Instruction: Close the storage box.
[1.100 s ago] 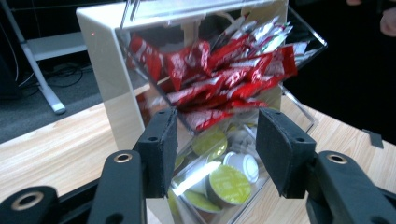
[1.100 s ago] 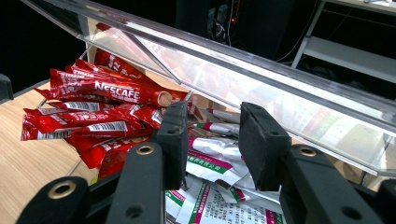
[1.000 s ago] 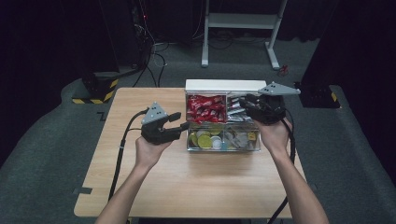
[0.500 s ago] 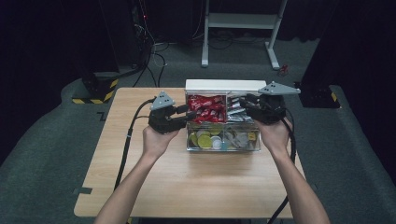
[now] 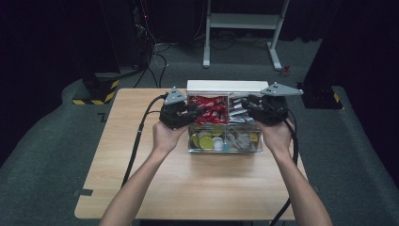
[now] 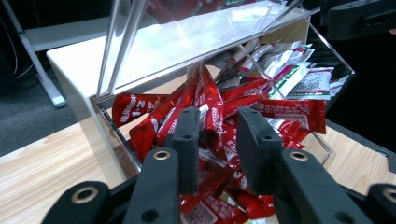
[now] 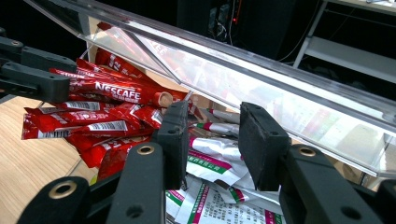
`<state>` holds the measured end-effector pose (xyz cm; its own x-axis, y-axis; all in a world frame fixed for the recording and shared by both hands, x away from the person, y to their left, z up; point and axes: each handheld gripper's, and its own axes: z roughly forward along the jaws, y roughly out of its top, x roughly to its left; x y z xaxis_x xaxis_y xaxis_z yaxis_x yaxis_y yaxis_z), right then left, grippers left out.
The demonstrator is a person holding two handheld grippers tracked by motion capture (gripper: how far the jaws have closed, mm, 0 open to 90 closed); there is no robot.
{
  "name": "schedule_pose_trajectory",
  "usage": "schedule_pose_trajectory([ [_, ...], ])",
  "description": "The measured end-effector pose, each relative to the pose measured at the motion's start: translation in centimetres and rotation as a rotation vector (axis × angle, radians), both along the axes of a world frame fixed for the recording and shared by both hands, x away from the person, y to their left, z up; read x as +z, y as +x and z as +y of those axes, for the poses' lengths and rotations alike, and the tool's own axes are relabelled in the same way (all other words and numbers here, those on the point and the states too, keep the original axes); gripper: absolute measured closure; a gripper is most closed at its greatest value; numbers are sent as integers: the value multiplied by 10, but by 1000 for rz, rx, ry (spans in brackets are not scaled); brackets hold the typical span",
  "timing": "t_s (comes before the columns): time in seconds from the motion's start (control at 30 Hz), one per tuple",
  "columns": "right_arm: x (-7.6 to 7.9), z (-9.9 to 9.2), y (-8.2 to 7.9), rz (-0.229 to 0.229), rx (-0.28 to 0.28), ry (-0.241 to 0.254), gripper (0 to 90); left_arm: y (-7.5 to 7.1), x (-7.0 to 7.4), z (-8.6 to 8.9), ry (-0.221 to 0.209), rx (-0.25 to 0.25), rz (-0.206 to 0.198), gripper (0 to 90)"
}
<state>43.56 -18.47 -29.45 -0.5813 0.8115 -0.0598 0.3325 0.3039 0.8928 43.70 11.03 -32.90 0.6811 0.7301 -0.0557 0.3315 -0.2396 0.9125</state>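
We have the left gripper (image 6: 212,140) in the far-left compartment of the clear acrylic organizer box (image 5: 225,146), its jaws just closing around one red Nescafé stick (image 6: 211,109) but, as far as we can tell, not yet pinching it. The right gripper (image 7: 212,140) hangs with its jaws apart and empty over the silver-and-green sachets (image 7: 219,163) in the far-right compartment. If we squeeze now, we may catch several overlapping sticks or knock the raised clear lid (image 6: 187,37).
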Motion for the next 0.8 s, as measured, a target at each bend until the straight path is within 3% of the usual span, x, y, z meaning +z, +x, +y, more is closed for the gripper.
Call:
schedule_pose_trajectory([
  [0.6,-2,-2,0,1,4,18,634,9,-4,-16,-5,9,-4,721],
  [0.8,-2,-2,0,0,6,18,633,9,-6,-17,35,21,-14,762],
])
